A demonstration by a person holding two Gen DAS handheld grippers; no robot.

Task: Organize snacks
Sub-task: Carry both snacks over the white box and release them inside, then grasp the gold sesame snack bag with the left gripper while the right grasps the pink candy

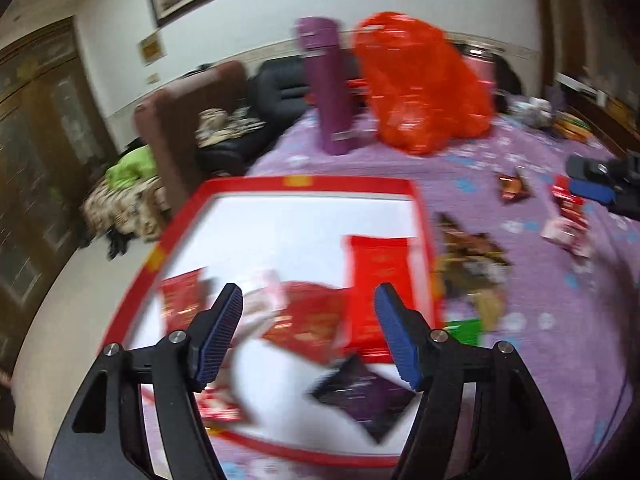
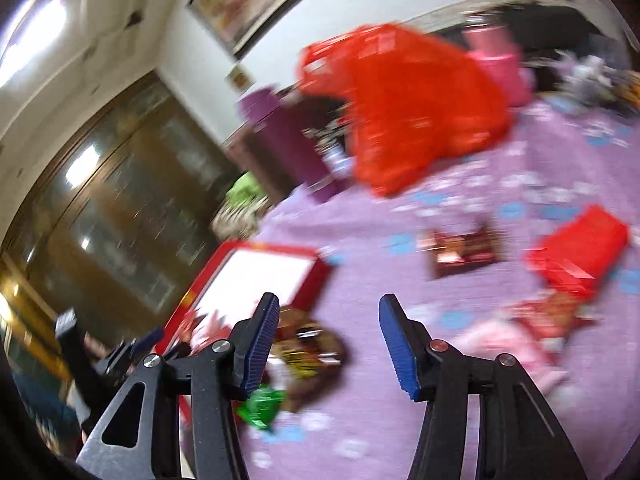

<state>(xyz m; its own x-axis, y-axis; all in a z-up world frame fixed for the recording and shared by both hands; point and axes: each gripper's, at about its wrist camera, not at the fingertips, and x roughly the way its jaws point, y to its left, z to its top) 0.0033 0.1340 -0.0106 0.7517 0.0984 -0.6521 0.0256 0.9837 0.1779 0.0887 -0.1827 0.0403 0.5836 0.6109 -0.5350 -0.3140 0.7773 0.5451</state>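
A red-rimmed box (image 1: 422,216) with a white floor lies on a purple tablecloth; it also shows in the right wrist view (image 2: 316,280). In it lie red snack packets (image 1: 380,264), a pink-white packet (image 1: 264,292) and a dark purple packet (image 1: 364,396). My left gripper (image 1: 308,300) hangs open and empty above the box. My right gripper (image 2: 330,312) is open and empty above the cloth, right of the box. A brown-gold snack pile (image 2: 312,348) and a green packet (image 2: 262,404) lie by its left finger. A dark red packet (image 2: 464,252), a red packet (image 2: 580,252) and a pink one (image 2: 504,340) lie further right.
A purple flask (image 1: 328,84) and an orange-red plastic bag (image 1: 424,80) stand at the back of the table. A pink container (image 2: 496,60) is behind the bag. Sofas and a wooden cabinet are off the table's left edge. Both views are motion-blurred.
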